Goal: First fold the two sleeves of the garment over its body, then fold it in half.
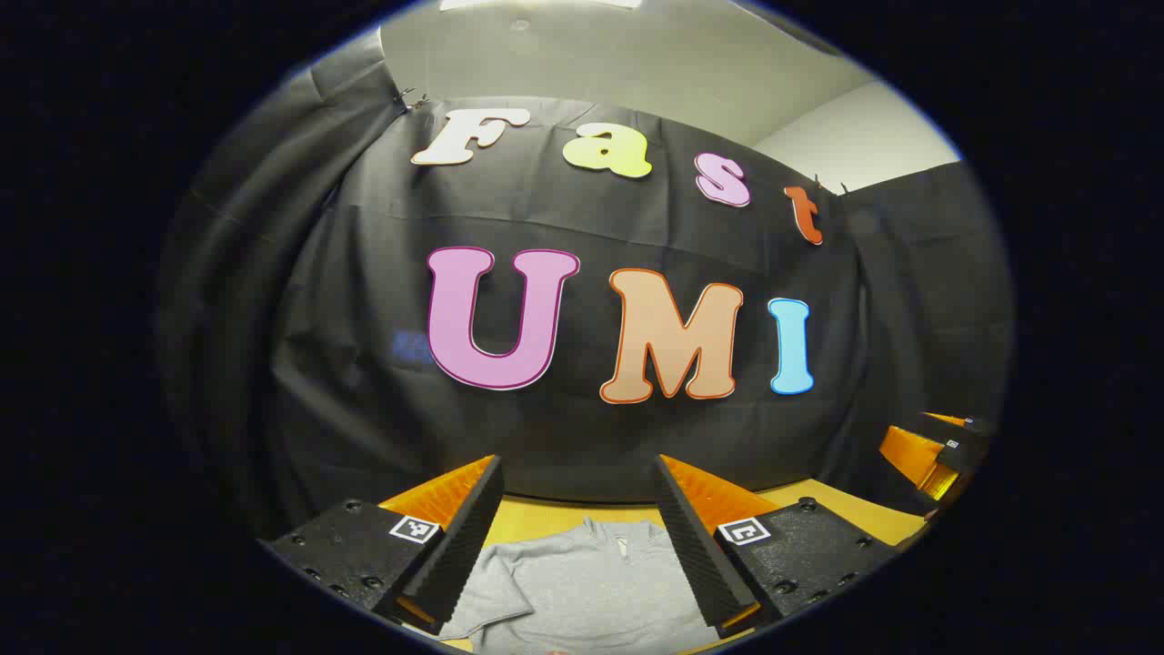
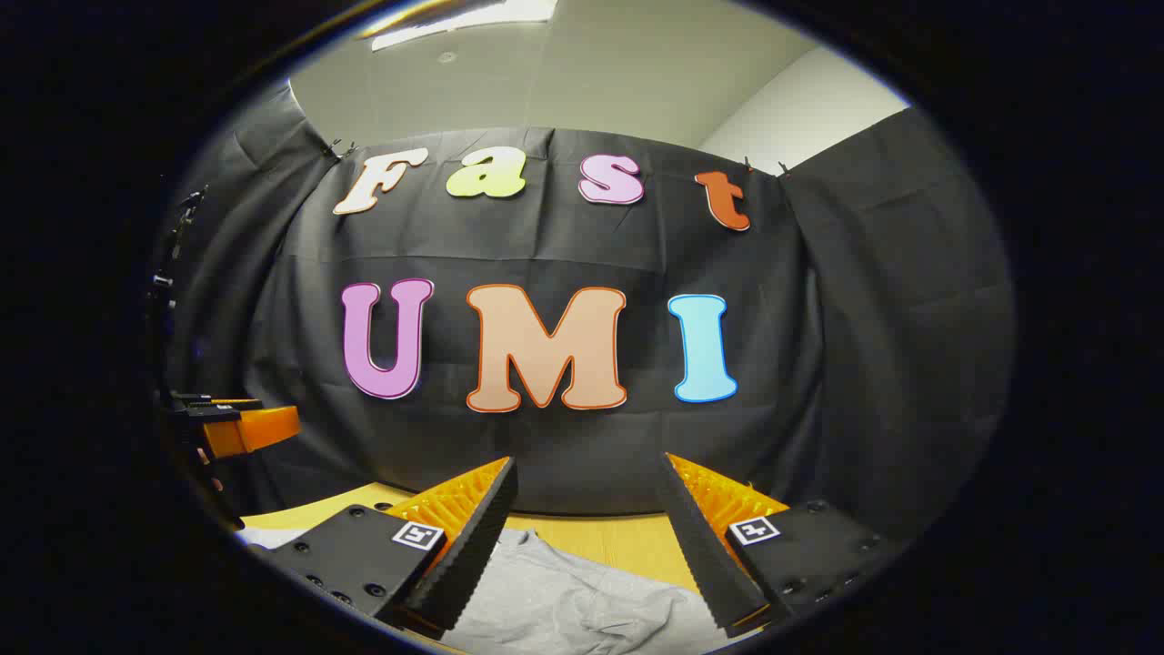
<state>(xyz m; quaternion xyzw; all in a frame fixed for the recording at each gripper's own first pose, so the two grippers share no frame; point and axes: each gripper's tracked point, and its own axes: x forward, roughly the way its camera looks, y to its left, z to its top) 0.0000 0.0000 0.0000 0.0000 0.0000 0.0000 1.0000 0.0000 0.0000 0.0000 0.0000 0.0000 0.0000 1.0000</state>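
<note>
Scene: a grey garment [image 1: 582,582] lies flat on a wooden table [image 1: 846,509] in a booth, its collar toward the far wall, both grippers raised above its near end.

Left gripper: the left gripper [image 1: 577,546] hangs above the garment with its jaws set wide and nothing between them; through the gap, the collar and the left sleeve [image 1: 486,600] lie spread on the table.

Right gripper: the right gripper [image 2: 582,555] is likewise spread wide and empty, held over the right part of the garment, where the cloth [image 2: 582,600] shows soft creases.

Other sightings: each gripper appears at the edge of the other's view, off to the side and well apart.

Stage: the sleeves look unfolded and the body lies open, so the sleeve folds appear not yet begun.

Doing it well: probably bring each gripper down on its own side to the sleeve's outer edge, pinch just the one layer, lift only enough to clear the table, then carry it inward across the chest and lay it flat.

Watch for: the creases on the right side may bunch under the fold; a grip that takes the body cloth as well would likely drag the whole garment out of line.
</note>
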